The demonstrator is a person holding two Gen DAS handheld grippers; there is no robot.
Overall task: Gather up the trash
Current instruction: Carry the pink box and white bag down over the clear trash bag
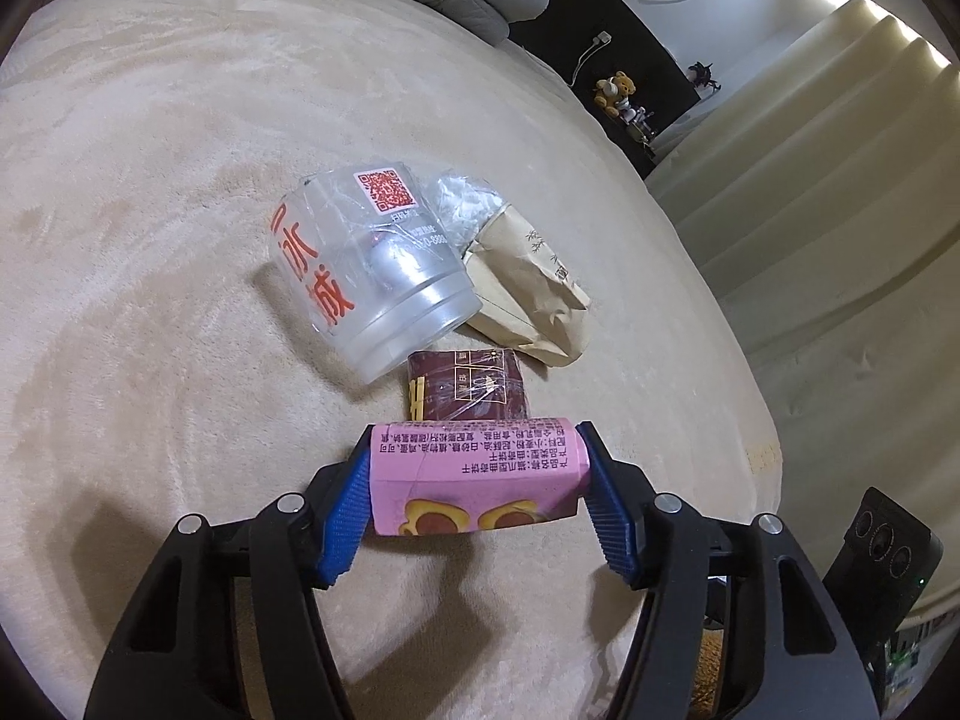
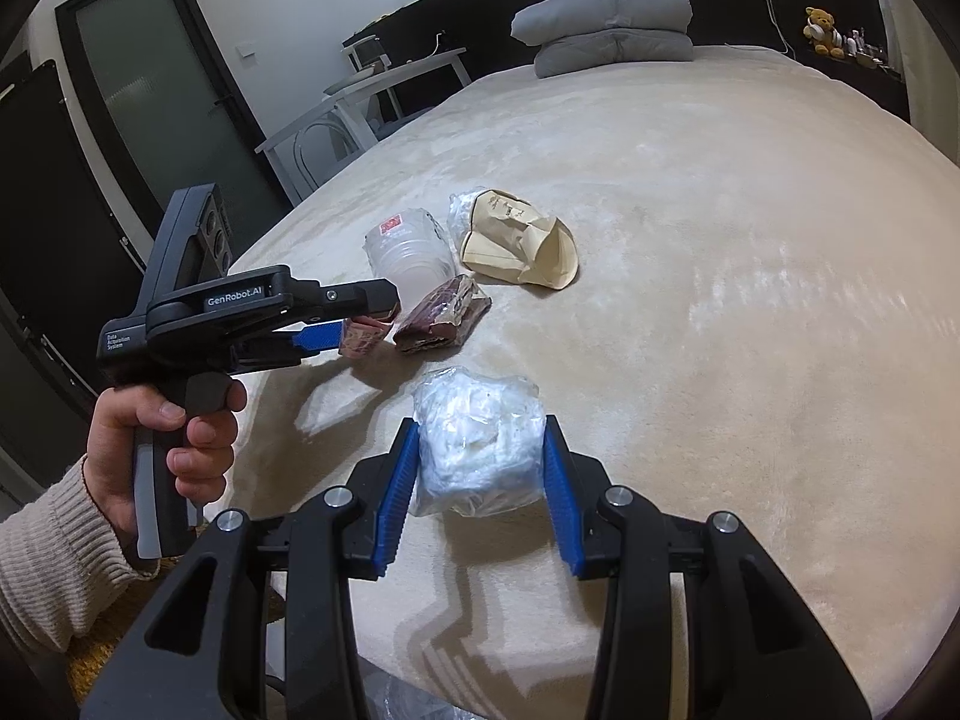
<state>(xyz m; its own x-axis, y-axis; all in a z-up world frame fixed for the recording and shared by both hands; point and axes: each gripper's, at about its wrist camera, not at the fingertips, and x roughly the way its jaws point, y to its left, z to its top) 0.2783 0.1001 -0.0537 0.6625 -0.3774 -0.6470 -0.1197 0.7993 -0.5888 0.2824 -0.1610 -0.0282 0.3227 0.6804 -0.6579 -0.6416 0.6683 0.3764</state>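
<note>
fingers (image 1: 345, 504) of the left gripper (image 1: 477, 480) are closed about halfway onto a pink carton (image 1: 474, 474), pads pressed to its two short ends; the carton appears lifted just above the bed (image 1: 150, 180). fingers (image 2: 399, 492) of the right gripper (image 2: 480, 480) stand at a similar width, pinching a crumpled clear plastic bag (image 2: 477, 438) from both sides.

handling, judged: the carton looks light, thin-walled and probably empty, so it may buckle under a hard squeeze; the end-to-end hold is sound. the plastic bag is soft, slippery and compressible; hold it at the bunched middle.

remaining on the bed, close together: a clear plastic cup (image 1: 372, 264) lying on its side, seemingly empty though its inside is hard to read; a brown paper bag (image 1: 528, 300) touching it, crushed, with clear film (image 1: 468, 204) at its mouth; a dark red packet (image 1: 465, 387) just beside the cup. no trash bin is in view.
</note>
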